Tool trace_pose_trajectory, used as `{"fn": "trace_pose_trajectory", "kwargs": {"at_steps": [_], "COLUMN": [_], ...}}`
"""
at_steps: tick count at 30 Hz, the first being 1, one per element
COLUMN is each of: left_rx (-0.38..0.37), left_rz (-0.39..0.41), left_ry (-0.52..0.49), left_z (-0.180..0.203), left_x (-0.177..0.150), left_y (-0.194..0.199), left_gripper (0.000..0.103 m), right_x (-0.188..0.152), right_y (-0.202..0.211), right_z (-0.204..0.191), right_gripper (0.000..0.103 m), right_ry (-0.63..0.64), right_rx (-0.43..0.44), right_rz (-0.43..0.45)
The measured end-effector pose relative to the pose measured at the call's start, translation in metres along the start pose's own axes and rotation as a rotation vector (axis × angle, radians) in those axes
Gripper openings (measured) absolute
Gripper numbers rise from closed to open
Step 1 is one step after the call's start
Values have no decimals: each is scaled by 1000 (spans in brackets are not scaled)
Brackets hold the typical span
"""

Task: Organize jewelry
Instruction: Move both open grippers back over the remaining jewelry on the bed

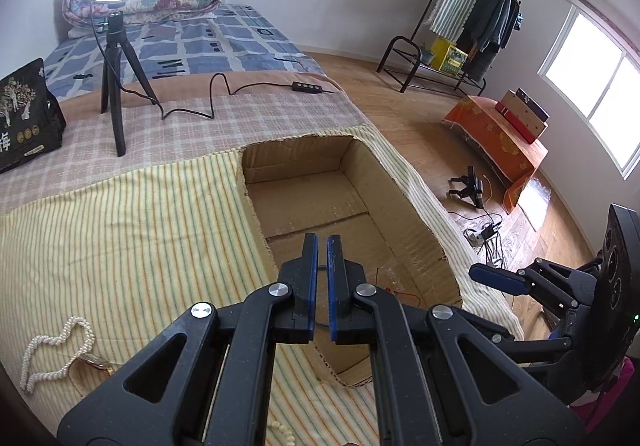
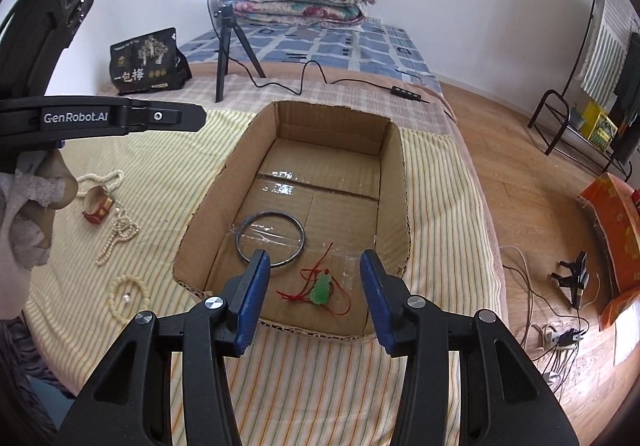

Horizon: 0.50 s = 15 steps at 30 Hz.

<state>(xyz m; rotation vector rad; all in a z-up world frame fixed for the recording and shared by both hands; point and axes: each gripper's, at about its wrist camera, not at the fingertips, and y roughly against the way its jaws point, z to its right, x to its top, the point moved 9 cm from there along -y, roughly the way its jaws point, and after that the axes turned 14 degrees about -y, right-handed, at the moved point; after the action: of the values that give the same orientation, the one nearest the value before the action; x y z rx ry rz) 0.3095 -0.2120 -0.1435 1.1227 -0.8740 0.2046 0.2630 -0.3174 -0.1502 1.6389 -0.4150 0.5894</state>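
An open cardboard box [image 2: 405, 182] sits on the striped cloth. On its floor lie a thin metal bangle [image 2: 298, 234] and a green pendant [image 2: 321, 289] on a red cord. My right gripper [image 2: 312, 258] hangs open above the box's near end, with the pendant below the gap and untouched. The left gripper [image 1: 322, 236] is shut on nothing over the same box [image 1: 372, 174]; the bangle shows as thin dark arcs through its slit. Left of the box lie a pearl necklace [image 2: 116, 224], a bead bracelet [image 2: 134, 280] and a red and gold bangle [image 2: 98, 208].
A ring light on a black tripod [image 2: 224, 58] stands behind the box, its cable and controller [image 2: 406, 92] trailing right. A black bag [image 2: 146, 60] sits at the back left. The bed's edge drops to the wooden floor [image 2: 520, 150] on the right. A gloved hand [image 2: 28, 214] holds the left gripper.
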Motion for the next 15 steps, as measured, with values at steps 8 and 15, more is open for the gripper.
{"fn": "trace_pose_trajectory", "kwargs": {"at_steps": [8, 15], "left_rx": [65, 149], "left_rz": [45, 73], "left_ry": [-10, -17], "left_z": [-25, -66], "left_x": [-4, -14], "left_y": [36, 79], "left_gripper": [52, 52], "right_x": [4, -1], "right_y": [10, 18], "right_z": [-16, -47], "right_gripper": [45, 45], "right_ry": [10, 58], "right_rx": [27, 78], "right_rz": [29, 33]}}
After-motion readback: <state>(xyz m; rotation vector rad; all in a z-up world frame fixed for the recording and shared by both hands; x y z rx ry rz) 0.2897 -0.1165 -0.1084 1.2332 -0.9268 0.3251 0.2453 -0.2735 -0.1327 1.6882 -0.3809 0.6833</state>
